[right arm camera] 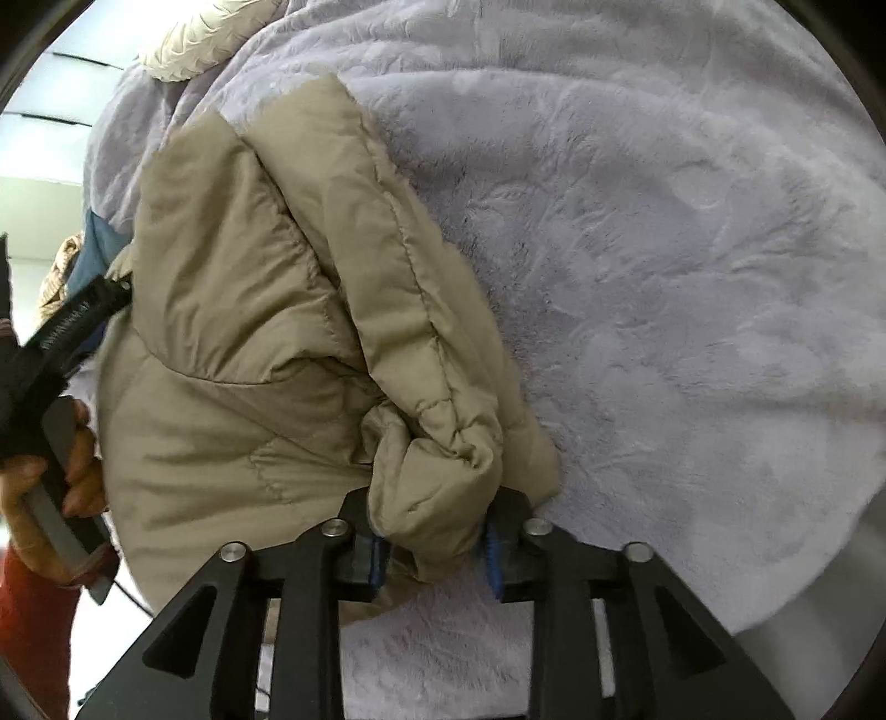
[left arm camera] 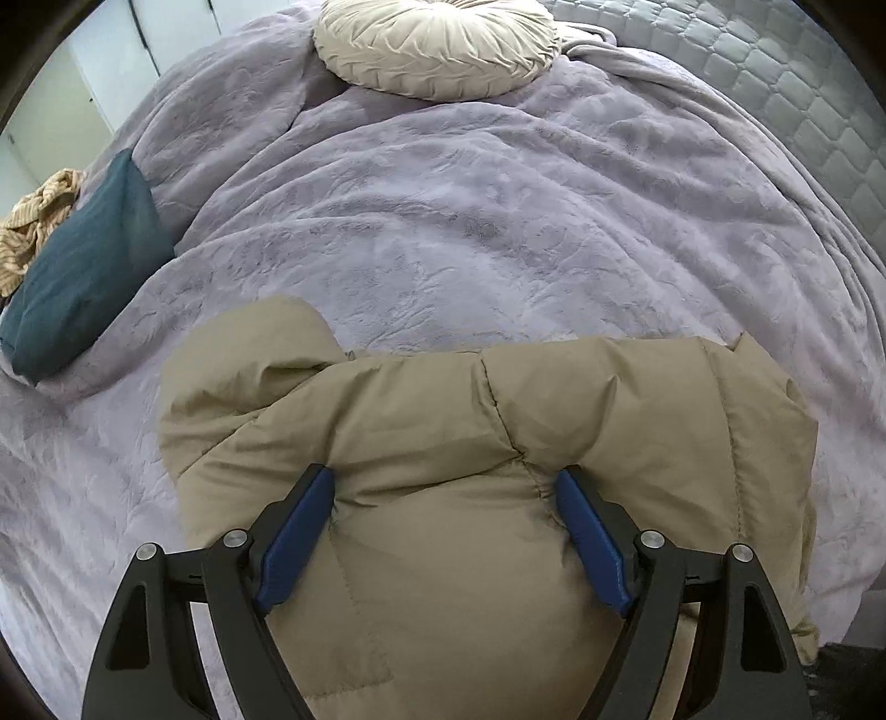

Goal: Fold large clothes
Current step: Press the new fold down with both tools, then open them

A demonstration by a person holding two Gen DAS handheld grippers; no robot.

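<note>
1. Bed, covered by a plush lavender blanket [left arm camera: 470,232], its surface creased and rumpled all over.
2. At the far right the blanket ends and a grey quilted mattress [left arm camera: 803,111] shows bare.
3. Round cream pleated cushion [left arm camera: 437,44] lies on the blanket at the far end.
4. Teal pillow [left arm camera: 83,266] lies at the left edge, tilted; a tan striped cloth [left arm camera: 33,221] is bunched just beyond it.
5. Tan quilted puffer jacket [left arm camera: 443,443] lies on the blanket at the near edge, partly folded, with stitched seams showing.
6. Right wrist view: bunched jacket cuff [right arm camera: 443,471] at the blanket's near edge.
</note>
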